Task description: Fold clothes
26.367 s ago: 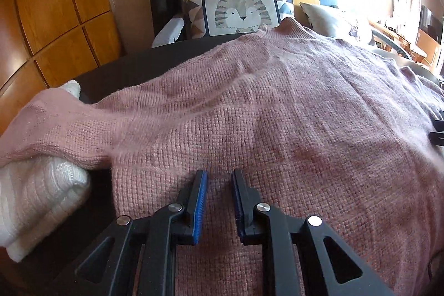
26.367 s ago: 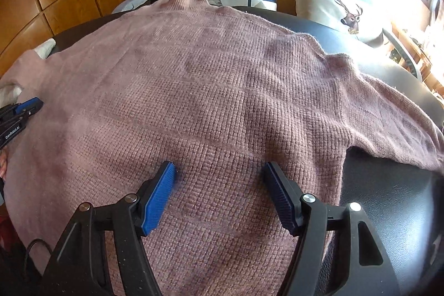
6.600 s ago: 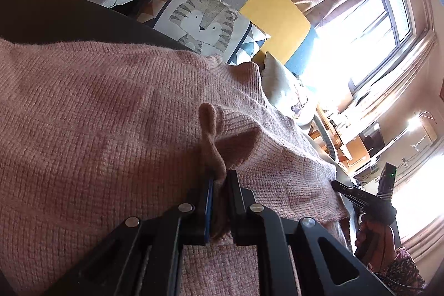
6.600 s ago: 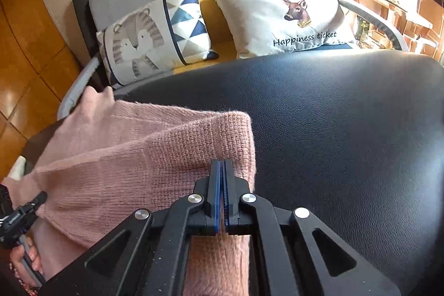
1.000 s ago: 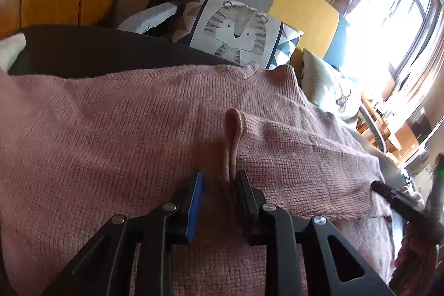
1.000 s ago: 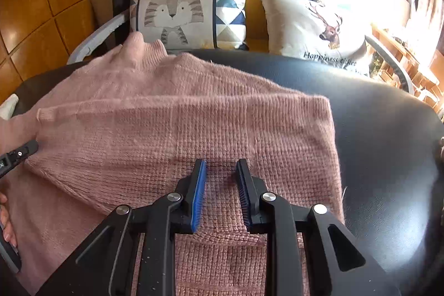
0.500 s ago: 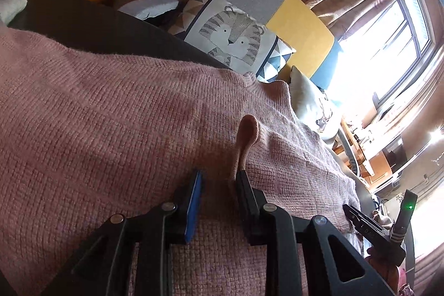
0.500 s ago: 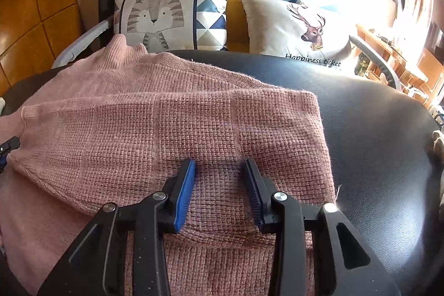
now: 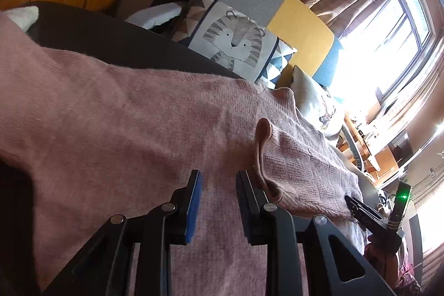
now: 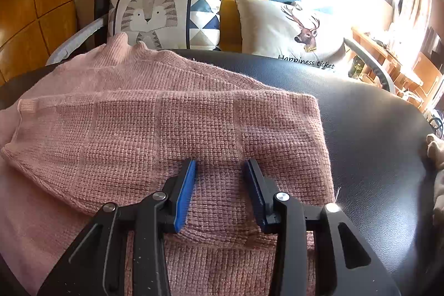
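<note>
A pink knitted sweater (image 10: 172, 135) lies flat on the black padded table (image 10: 369, 129), its collar toward the sofa. One sleeve is folded across the body, and its cuff (image 9: 262, 146) stands up in a small loop. My left gripper (image 9: 217, 185) hovers open low over the sweater, and the cuff lies just outside its right finger, not between the jaws. My right gripper (image 10: 220, 165) is open over the folded sleeve near the sweater's right edge, with only flat knit under the gap. In the left wrist view, the right gripper (image 9: 350, 202) shows at the lower right.
A white folded garment (image 9: 22, 15) lies at the table's far left. Behind the table stands a sofa with a tiger cushion (image 10: 166, 13) and a deer cushion (image 10: 291, 27). A beige cloth (image 10: 435, 154) sits at the right edge. Bare black table lies right of the sweater.
My left gripper has slid left and rolled, so the cuff that stood between its jaws now lies outside the right finger. The right gripper's jaws have spread wider over the folded sleeve.
</note>
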### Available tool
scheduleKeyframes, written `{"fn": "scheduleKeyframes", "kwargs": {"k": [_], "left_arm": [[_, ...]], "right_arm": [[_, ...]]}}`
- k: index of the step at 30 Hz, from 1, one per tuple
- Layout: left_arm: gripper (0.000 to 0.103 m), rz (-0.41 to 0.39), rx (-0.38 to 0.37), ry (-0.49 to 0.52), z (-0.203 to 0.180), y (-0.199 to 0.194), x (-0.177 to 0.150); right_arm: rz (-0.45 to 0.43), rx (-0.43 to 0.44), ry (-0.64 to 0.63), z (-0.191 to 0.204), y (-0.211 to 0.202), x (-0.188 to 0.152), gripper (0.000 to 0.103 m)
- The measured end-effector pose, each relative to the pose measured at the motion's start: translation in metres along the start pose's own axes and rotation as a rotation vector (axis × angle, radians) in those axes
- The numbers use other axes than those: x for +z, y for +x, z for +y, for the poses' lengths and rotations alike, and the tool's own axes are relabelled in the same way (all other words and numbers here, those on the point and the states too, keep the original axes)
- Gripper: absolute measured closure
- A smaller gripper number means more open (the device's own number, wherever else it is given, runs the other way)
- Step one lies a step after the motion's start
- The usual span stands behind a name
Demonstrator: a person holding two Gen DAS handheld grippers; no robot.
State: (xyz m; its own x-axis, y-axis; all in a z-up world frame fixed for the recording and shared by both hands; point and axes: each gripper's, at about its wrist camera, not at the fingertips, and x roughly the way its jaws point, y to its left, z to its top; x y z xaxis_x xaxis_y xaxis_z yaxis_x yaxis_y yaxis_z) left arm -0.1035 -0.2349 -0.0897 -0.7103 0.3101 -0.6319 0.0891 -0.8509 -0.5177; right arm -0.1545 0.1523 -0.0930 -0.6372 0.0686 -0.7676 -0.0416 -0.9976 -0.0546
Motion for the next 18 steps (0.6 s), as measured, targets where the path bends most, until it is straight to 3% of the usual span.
{"fn": "scheduleKeyframes", "kwargs": {"k": [3, 4, 7, 9, 14, 18], "left_arm": [[0.076, -0.028, 0.008, -0.038, 0.028, -0.031, 0.004], [0.076, -0.040, 0.015, -0.056, 0.039, -0.041, 0.007], [0.076, -0.089, 0.036, -0.098, 0.067, -0.068, 0.018], [0.076, -0.129, 0.049, -0.120, 0.084, -0.085, 0.026], [0.076, -0.225, 0.113, -0.172, 0.129, -0.127, 0.046], [0.075, -0.293, 0.181, -0.233, 0.169, -0.160, 0.054]], "right_arm": [[0.031, -0.040, -0.021, 0.006, -0.001, 0.007, 0.060], [0.039, -0.055, -0.025, 0.010, -0.003, 0.010, 0.055], [-0.019, 0.015, 0.040, 0.030, -0.023, 0.019, 0.055], [-0.038, 0.138, 0.055, 0.057, -0.030, 0.023, 0.055], [-0.049, 0.326, -0.068, 0.150, -0.032, 0.030, 0.055], [-0.022, 0.329, -0.166, 0.207, -0.017, 0.026, 0.055]]}}
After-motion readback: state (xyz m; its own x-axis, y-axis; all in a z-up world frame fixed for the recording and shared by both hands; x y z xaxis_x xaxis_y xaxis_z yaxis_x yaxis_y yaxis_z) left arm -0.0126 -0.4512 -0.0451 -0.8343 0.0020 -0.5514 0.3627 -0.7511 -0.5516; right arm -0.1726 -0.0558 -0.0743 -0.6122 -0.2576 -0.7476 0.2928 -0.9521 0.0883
